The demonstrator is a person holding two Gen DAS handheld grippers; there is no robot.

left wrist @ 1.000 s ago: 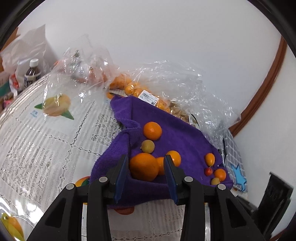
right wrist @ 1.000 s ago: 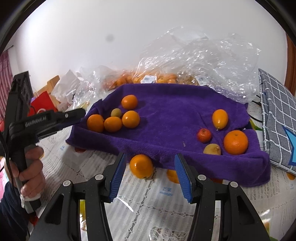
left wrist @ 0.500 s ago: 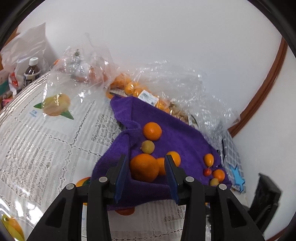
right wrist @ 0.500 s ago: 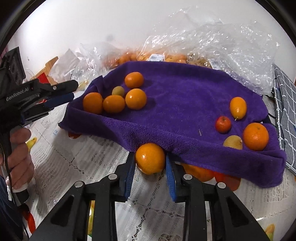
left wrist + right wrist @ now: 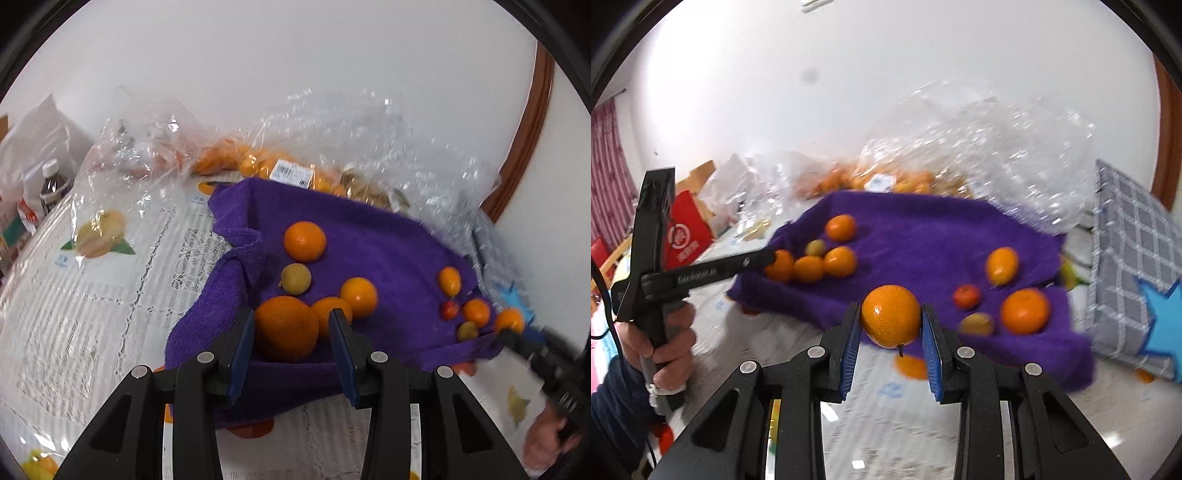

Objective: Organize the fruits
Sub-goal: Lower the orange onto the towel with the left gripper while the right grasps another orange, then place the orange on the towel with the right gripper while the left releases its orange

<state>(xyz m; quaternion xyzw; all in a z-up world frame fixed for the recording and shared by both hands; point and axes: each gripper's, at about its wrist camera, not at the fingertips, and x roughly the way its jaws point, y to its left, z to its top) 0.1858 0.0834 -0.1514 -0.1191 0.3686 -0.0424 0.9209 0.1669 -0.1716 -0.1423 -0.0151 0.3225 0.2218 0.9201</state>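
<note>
A purple towel (image 5: 373, 240) lies on the table with several oranges and small fruits on it. My left gripper (image 5: 291, 334) is open, its jaws on either side of a large orange (image 5: 286, 326) at the towel's near left edge, with a gap on the right side. My right gripper (image 5: 890, 328) is shut on an orange (image 5: 891, 315) and holds it in the air above the table, in front of the towel (image 5: 923, 236). The left gripper shows in the right wrist view (image 5: 701, 273). The right gripper shows blurred in the left wrist view (image 5: 543, 358).
Clear plastic bags with more oranges (image 5: 255, 162) lie behind the towel by the wall. A bottle (image 5: 51, 188) and white bags stand far left. A grey checked cushion (image 5: 1134, 266) lies right of the towel. A red bag (image 5: 685, 236) stands at the left. The table has a lace cloth (image 5: 92, 302).
My right gripper has closed on the orange that lay in front of the towel and lifted it off the table. The left gripper has stayed around the large orange.
</note>
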